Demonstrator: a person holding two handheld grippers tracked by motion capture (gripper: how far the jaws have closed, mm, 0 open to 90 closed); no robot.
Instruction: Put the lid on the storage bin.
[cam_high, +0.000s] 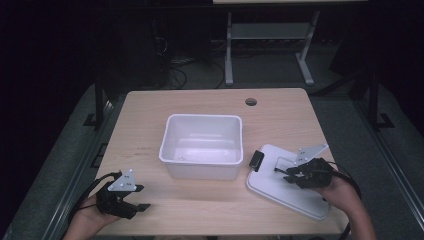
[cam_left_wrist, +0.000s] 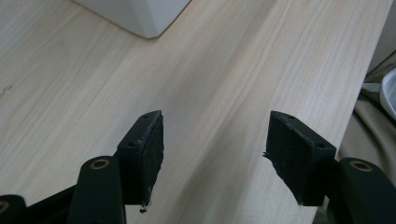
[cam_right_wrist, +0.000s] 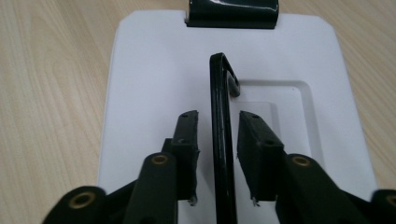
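Your right gripper (cam_right_wrist: 218, 156) stands over the white lid (cam_high: 272, 187), which lies flat on the wooden table (cam_high: 150, 105) just to the right of the white plastic bin (cam_high: 202, 145). Its jaws straddle the lid's black wire handle (cam_right_wrist: 220, 140), which is raised upright between the pads; a thin gap shows on each side, so the handle is not yet pinched. The lid's black clip (cam_high: 257, 160) points toward the bin. I judge the work to be at its beginning: the bin is open and looks empty, the lid is not lifted, and what is left is to close on the handle, raise the lid and carry it (most probably onto the bin). Your left gripper (cam_left_wrist: 215, 154) waits at the near left of the table, about half open, with nothing between its jaws. The lid's near right corner lies close to the table edge, so lift it before sliding. Between lid and bin the way is short and free.
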